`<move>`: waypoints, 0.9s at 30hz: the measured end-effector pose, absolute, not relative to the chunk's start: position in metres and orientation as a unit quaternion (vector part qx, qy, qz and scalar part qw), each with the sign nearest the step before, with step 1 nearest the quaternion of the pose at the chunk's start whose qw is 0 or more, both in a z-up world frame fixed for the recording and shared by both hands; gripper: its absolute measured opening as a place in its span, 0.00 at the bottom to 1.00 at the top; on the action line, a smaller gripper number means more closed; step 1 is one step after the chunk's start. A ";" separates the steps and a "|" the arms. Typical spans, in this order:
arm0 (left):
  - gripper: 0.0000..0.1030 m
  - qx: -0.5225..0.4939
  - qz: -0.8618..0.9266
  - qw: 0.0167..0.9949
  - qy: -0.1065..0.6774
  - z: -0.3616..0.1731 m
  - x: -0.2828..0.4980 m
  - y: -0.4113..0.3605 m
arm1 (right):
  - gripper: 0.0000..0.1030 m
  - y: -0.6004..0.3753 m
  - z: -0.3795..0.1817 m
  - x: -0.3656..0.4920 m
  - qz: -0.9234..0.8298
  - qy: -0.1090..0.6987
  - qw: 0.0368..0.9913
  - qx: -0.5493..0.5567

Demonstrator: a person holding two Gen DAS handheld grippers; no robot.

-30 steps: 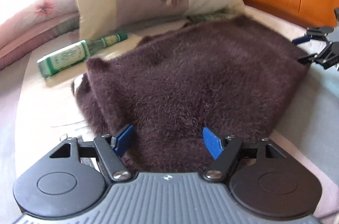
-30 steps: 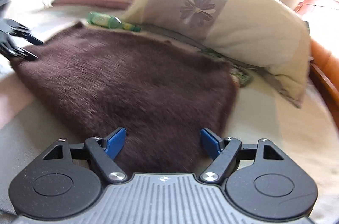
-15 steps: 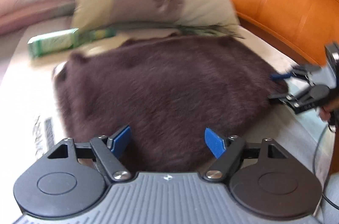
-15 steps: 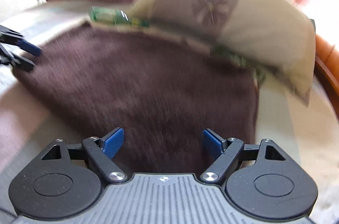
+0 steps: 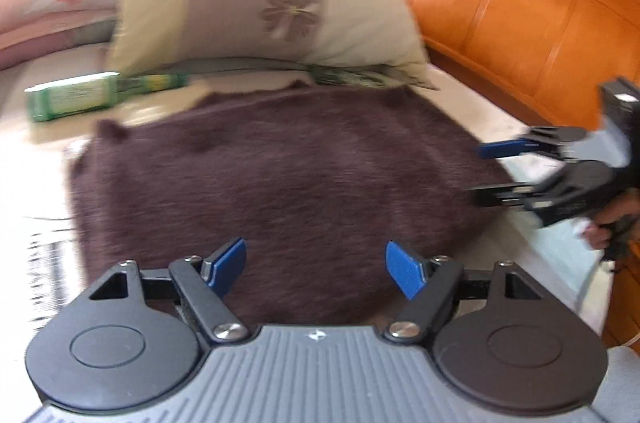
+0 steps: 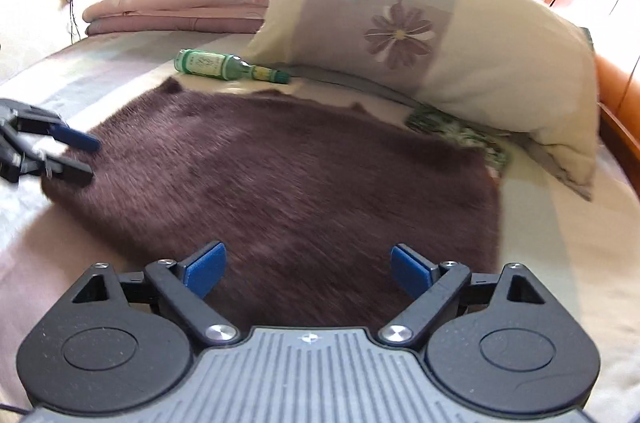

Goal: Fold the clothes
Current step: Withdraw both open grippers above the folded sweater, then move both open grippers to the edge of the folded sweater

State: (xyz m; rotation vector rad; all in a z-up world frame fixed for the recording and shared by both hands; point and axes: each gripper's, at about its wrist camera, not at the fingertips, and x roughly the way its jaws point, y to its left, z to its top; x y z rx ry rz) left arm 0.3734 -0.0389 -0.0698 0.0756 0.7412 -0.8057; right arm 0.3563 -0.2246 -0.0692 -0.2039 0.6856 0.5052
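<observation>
Left gripper [image 5: 316, 265] is wide, nothing in it, at the sweater's [image 5: 280, 191] 6 o'clock edge. Right gripper [image 6: 308, 269] is opening wider, also empty, over the near edge. Sweater lies flat on the bed [image 6: 560, 263]. Pillow [image 6: 420, 23] at 12 o'clock, w/ a green bottle [image 6: 224, 65] at 11.

Pillow [image 6: 460, 35] and bottle [image 6: 224, 65] crowd sweater's [image 6: 288, 175] far edge
</observation>
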 end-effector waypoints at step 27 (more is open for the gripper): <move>0.79 0.269 -0.374 0.843 0.277 -0.110 0.302 -0.109 | 0.97 -0.165 -0.083 0.317 0.277 0.285 0.876 -0.273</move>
